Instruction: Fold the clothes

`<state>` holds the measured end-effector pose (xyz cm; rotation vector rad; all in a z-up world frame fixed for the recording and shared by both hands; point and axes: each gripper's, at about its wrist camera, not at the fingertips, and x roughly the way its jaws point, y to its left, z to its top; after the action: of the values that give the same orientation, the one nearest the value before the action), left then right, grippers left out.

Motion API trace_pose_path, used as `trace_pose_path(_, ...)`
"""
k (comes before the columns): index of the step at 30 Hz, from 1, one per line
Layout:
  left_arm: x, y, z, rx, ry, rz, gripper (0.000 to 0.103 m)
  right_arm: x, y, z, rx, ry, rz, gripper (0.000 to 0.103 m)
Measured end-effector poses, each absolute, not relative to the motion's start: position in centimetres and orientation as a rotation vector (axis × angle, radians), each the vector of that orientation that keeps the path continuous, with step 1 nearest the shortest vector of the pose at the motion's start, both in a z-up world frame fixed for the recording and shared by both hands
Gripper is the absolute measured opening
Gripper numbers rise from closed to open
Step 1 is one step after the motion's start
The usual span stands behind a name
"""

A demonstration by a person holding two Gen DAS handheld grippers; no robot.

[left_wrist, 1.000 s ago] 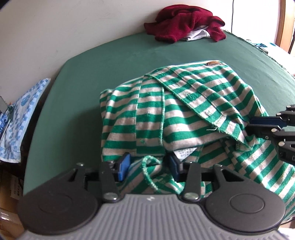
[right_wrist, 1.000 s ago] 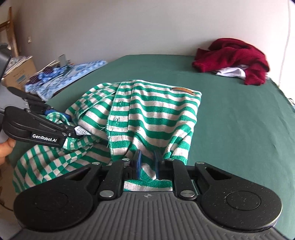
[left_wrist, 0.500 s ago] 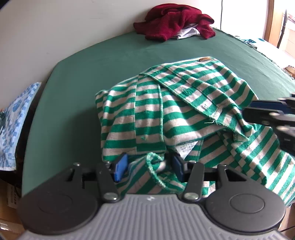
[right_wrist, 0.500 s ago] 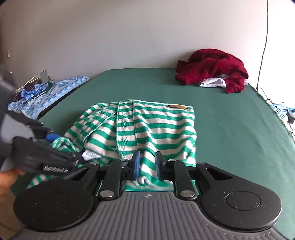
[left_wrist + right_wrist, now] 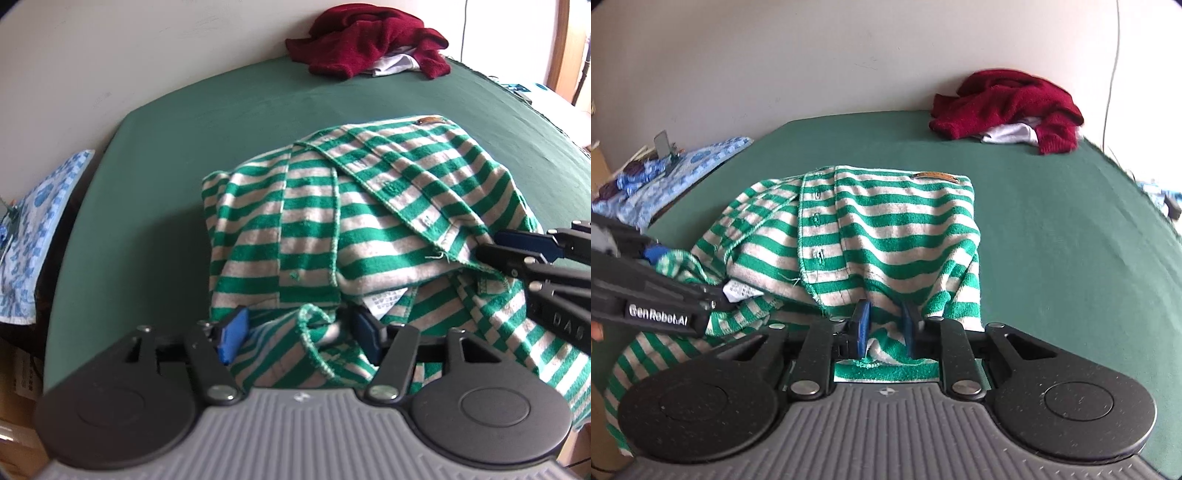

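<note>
Landmark is the green-and-grey striped shirt (image 5: 369,221), partly folded, lying near the front edge of the green table (image 5: 184,155).

Far left of the shirt, off the table edge: a blue patterned cloth (image 5: 683,166).

Your left gripper (image 5: 297,334) sits at the shirt's near-left corner. Its jaws are opening; a bunched hem loop of the shirt lies between the blue pads (image 5: 232,334), slack, not pinched. A white care label (image 5: 384,301) pokes out from under the folded layer just above that loop.

Middle of the shirt: button placket runs front to back, folded panel on top, a brown leather tag (image 5: 936,176) at the far edge.

Your right gripper (image 5: 884,330) is at the shirt's near-right edge, jaws narrow and clamped on the front hem, with fabric squeezed between the pads (image 5: 862,326). From the left wrist view the same gripper comes in from the right, biting the edge of the top layer.

Beyond the shirt, far-right corner of the table: a crumpled dark red sweater (image 5: 1008,103) with a white garment (image 5: 1012,133) under it, well apart from the shirt.
</note>
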<state>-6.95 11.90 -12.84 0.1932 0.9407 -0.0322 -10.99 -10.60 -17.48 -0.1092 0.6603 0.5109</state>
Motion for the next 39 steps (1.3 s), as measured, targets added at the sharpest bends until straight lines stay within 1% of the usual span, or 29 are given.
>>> trace_pose_path(3,-6.9,12.1,-12.9,0.17,0.945,-0.006,0.07,-10.9,-11.0,-17.4,-0.111,0.667,0.529,0.019)
trace_pose_path(6,-7.1,12.3,-12.9,0.156,0.946,0.005,0.07,-10.9,-12.3,-16.4,-0.045,0.685,0.54,0.02)
trace_pose_path(8,-7.2,12.3,-12.8,0.153,0.945,0.012,0.07,-12.1,-13.0,-15.3,-0.026,0.626,0.572,0.023)
trace_pose_path(9,-7.2,12.3,-12.9,0.152,0.944,0.018,0.072,-12.5,-12.9,-15.1,-0.053,0.619,0.578,0.026)
trace_pose_path(11,-7.2,12.4,-12.9,0.15,0.941,0.03,0.075,-13.2,-12.7,-14.9,-0.105,0.61,0.588,0.026)
trace_pose_path(14,-7.0,12.7,-13.0,0.137,0.945,0.042,0.081,-13.1,-12.4,-16.0,-0.114,0.645,0.584,0.025)
trace_pose_path(16,-6.9,13.1,-13.2,0.127,0.949,0.058,0.092,-12.6,-12.4,-16.5,-0.075,0.683,0.579,0.025)
trace_pose_path(18,-6.8,13.8,-13.4,0.092,0.951,0.061,0.094,-12.2,-12.3,-17.1,-0.064,0.724,0.568,0.025)
trace_pose_path(24,-7.5,15.0,-13.4,0.044,0.928,0.025,0.094,-12.9,-12.2,-17.7,-0.139,0.716,0.582,0.026)
trace_pose_path(25,-7.7,15.1,-13.2,0.046,0.921,0.018,0.093,-12.9,-12.2,-17.5,-0.145,0.718,0.58,0.026)
trace_pose_path(27,-8.6,15.5,-12.1,0.04,0.889,-0.013,0.086,-13.0,-12.6,-16.7,-0.139,0.706,0.561,0.026)
trace_pose_path(28,-9.1,15.7,-11.5,0.04,0.869,-0.03,0.086,-13.2,-13.1,-16.0,-0.122,0.667,0.554,0.026)
trace_pose_path(31,-12.3,15.6,-9.6,0.123,0.771,-0.095,0.084,-13.2,-14.0,-14.2,-0.086,0.607,0.55,0.026)
trace_pose_path(33,-14.3,15.2,-9.5,0.189,0.762,-0.149,0.082,-13.1,-14.0,-13.8,-0.089,0.613,0.569,0.026)
trace_pose_path(36,-16.4,14.6,-10.1,0.26,0.777,-0.234,0.086,-13.7,-13.4,-14.1,-0.133,0.624,0.601,0.026)
trace_pose_path(39,-16.9,14.0,-11.5,0.311,0.797,-0.239,0.085,-14.0,-12.8,-14.9,-0.174,0.643,0.607,0.026)
